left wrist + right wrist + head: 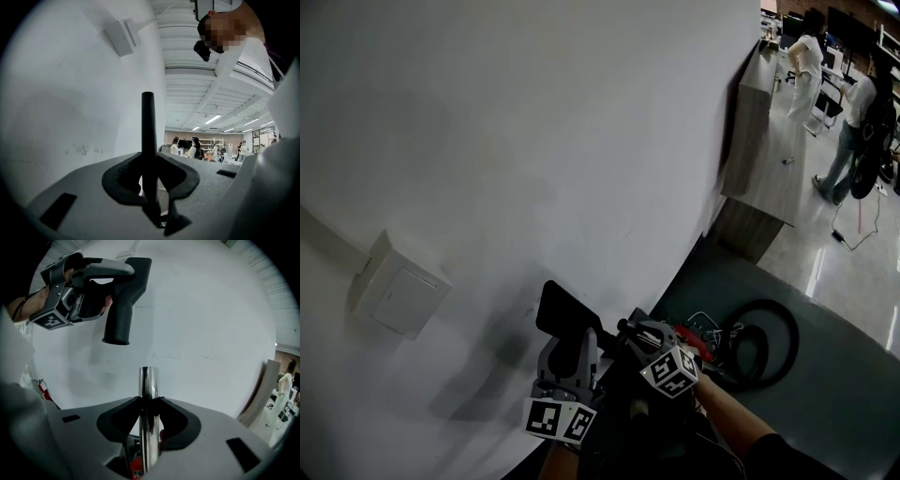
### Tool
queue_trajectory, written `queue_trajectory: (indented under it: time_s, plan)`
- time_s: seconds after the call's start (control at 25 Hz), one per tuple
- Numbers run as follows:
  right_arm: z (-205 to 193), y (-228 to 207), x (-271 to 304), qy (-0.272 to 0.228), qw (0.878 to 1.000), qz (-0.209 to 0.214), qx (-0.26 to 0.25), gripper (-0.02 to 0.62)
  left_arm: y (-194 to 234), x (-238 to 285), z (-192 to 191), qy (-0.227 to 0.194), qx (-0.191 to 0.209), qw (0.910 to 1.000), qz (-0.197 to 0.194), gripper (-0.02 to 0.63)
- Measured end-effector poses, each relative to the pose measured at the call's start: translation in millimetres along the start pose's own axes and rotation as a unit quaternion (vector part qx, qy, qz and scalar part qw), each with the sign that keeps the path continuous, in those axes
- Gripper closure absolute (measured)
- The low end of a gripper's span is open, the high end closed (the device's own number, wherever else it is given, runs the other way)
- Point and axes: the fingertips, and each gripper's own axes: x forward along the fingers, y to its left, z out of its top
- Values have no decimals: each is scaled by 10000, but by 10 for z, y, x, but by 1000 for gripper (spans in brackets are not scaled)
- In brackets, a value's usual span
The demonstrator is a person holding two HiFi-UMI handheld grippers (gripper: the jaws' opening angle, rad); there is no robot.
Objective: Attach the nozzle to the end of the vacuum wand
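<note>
Entry: nozzle and wand, both in hand, not yet joined.

You are holding the nozzle (123, 291) in the left gripper (150, 176). Its jaws are clamping on the nozzle's flat body, which is showing edge-on as a thin black bar in the left gripper view. In the right gripper view the nozzle's round socket is pointing down, with its open mouth facing the wand (149, 383).

You are gripping the wand in the right gripper (150, 404). Its jaws are clamping the chrome tube from both sides, pads touching it. The wand's bare end is standing past the jaws, below the socket and a little to its right. The tube end is sitting outside the socket, apart from it.

Both tools are hanging in front of a white wall (534, 141). A wall box (398, 286) is sitting on the wall at left in the head view. On the floor (844, 394) beyond your right hand, a black hose (791, 339) is lying in a loop beside the red vacuum body (686, 333). People (806, 61) are standing well away at upper right.
</note>
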Motion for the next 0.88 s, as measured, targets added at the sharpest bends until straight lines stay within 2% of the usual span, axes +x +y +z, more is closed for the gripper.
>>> queue_trajectory:
  time_s: [0.16,0.56,0.88]
  plan:
    - [-8,-59,-215,-136,9998,-121,56,449,-120,92,88,-120,-92,9998,-142,522]
    - [-100,-184,-756,-420,9977,-514,162,449,-551,411,89,-299,-847,9936,-689,522]
    - [-130,-252,-954,-522,9959,-702,232,449,-770,507,-33,-123,-822,9921,-944,522]
